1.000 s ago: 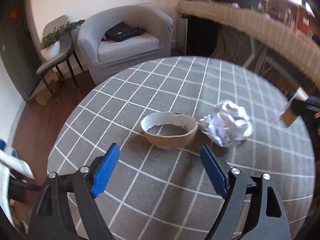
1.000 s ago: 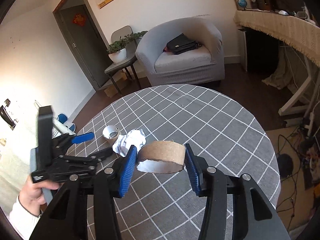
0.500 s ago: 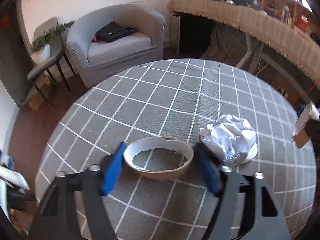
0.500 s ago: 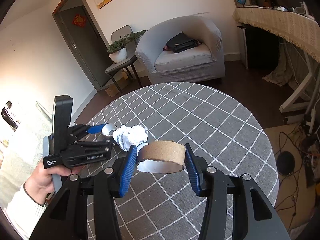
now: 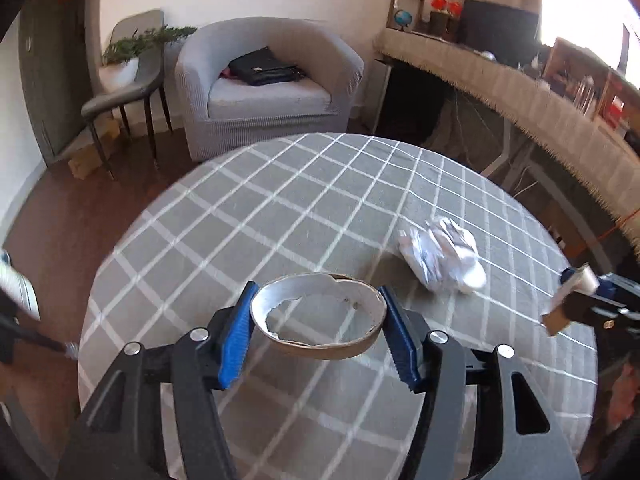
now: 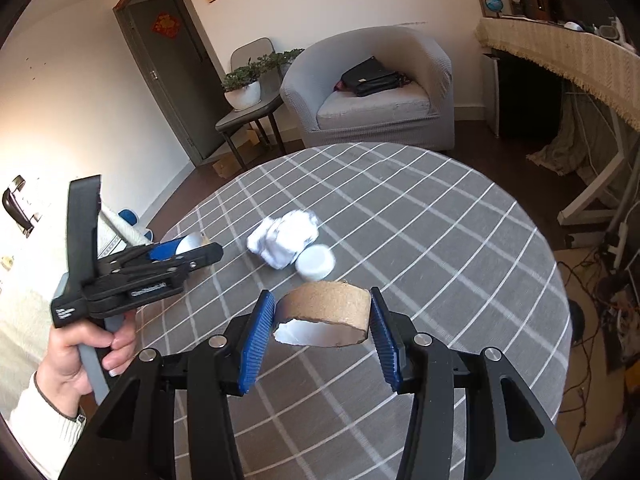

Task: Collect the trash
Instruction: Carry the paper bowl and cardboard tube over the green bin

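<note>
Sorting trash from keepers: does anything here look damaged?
Yes. The left gripper, jaws closing, squashes its cardboard ring oval, white lining torn. The right gripper holds a second ring, lining torn too. The paper ball is crumpled.

Crumpled paper on table
</note>
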`<state>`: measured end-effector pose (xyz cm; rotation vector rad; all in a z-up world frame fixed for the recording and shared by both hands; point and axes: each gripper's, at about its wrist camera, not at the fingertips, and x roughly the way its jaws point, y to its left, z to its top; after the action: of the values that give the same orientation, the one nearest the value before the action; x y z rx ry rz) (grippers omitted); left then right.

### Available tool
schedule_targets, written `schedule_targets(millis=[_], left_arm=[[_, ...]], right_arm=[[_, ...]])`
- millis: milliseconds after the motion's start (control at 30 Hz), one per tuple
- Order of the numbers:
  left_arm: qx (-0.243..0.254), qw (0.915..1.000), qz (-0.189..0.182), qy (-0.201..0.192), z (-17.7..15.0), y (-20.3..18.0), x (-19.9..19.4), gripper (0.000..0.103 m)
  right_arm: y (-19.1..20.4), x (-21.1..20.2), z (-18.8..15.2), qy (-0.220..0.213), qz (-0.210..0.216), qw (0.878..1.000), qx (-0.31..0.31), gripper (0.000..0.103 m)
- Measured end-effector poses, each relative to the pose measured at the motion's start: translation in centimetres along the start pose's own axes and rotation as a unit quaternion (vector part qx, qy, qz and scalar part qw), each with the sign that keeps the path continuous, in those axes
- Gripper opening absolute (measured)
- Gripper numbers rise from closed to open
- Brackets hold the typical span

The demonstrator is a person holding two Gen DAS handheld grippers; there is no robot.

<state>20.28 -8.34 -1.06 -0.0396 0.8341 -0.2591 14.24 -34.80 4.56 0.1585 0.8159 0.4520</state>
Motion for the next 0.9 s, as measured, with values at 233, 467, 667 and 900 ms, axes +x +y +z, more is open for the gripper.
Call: schedule_targets(millis=[233, 467, 667, 900], left_arm=[[0.001, 0.9998, 0.020, -0.009, -3.8, 1.5, -5.6, 0.063], [0.005, 0.9977, 0.064, -0.022, -7.2, 4.4, -10.9, 0.063], [-0.012, 0.9954, 0.090, -0.029, -8.8, 8.5, -12.8, 0.063], [-0.048, 0.9933, 0.103, -0.023, -10.7, 13.7, -12.8, 0.063]], right_arm=[[4.3, -0.9, -2.1, -0.008, 0.017, 1.000, -0.012, 0.049], [9.9, 0.6, -3.1, 0.004, 0.044, 0.998, -0.046, 0.048], [14.6, 2.4, -2.8, 0.011, 0.066, 0.995, -0.075, 0.048], [19.9, 5.4, -2.7, 0.028, 0.087, 0.990, -0.106, 0.048]])
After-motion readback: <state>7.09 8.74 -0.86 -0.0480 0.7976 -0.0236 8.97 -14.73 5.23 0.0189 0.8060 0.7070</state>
